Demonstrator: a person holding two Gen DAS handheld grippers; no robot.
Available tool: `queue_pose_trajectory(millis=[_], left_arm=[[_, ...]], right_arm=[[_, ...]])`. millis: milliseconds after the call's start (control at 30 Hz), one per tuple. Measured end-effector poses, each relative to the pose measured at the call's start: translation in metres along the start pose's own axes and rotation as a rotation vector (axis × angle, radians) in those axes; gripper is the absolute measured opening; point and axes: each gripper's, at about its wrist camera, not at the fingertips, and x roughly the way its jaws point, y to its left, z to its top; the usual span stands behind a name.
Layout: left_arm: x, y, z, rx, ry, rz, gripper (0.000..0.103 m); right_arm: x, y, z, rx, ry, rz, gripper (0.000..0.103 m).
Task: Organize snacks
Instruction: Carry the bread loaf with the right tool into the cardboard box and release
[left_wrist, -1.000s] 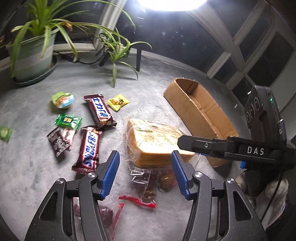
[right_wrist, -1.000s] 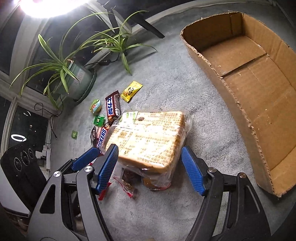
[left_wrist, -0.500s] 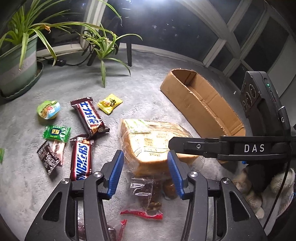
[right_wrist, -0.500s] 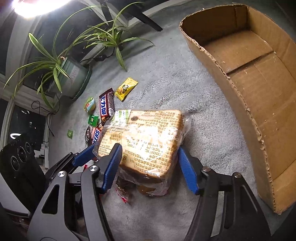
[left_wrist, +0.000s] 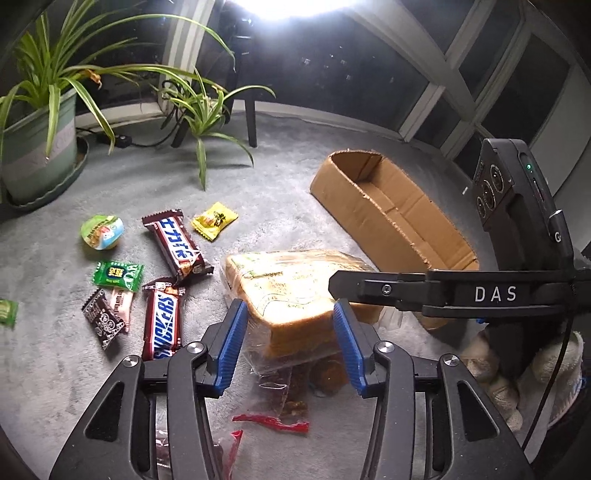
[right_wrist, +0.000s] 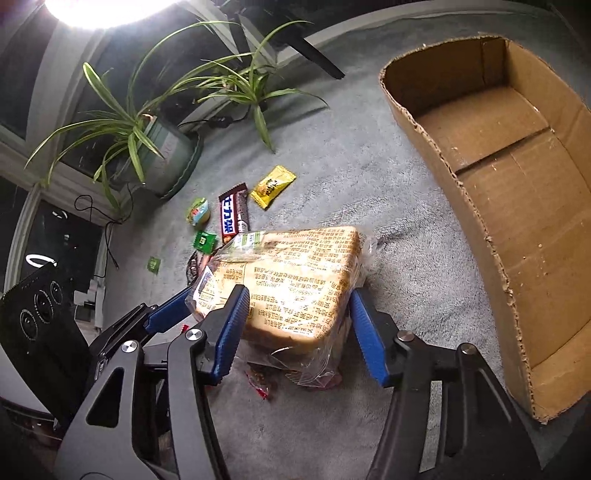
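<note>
A bagged bread loaf (left_wrist: 295, 280) (right_wrist: 295, 258) lies on the grey carpet, its near end raised over clear bags of dark snacks (left_wrist: 295, 380). My left gripper (left_wrist: 288, 310) grips one near corner, both blue pads against the bag. My right gripper (right_wrist: 299, 295) straddles the loaf's other corner; its jaws are closing, the pads pressing the bag's sides. To the right stands an open cardboard box (left_wrist: 406, 221) (right_wrist: 491, 236), with nothing in it.
Left of the loaf lie a Snickers bar (left_wrist: 162, 321), a second chocolate bar (left_wrist: 177, 243), a yellow packet (left_wrist: 214, 219), a jelly cup (left_wrist: 101, 232), a green candy (left_wrist: 117, 274) and a dark packet (left_wrist: 105, 321). Potted plants (left_wrist: 37, 155) stand at the back left.
Both grippers' jaws have narrowed onto the loaf. Its near end has tipped up slightly off the clear bags. The other snacks and the box have not moved.
</note>
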Motion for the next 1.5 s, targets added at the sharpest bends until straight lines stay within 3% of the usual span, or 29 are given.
queue_pose_trajectory(millis=[533,1167,1500], left_arm=[[-0.023,-0.046,0.019,0.025,-0.089,-0.023,0.047],[0.038,-0.156,0.043,0.123,-0.078,-0.127,0.047],[0.061,-0.191,0.048,0.19,-0.063,-0.069,0.045]], right_arm=[[-0.069,-0.008,0.004,-0.056,-0.104,0.0,0.058],[-0.159,-0.115,0.008,0.011,-0.211,-0.106,0.058],[-0.179,-0.128,0.015,-0.034,-0.254,-0.168,0.058]])
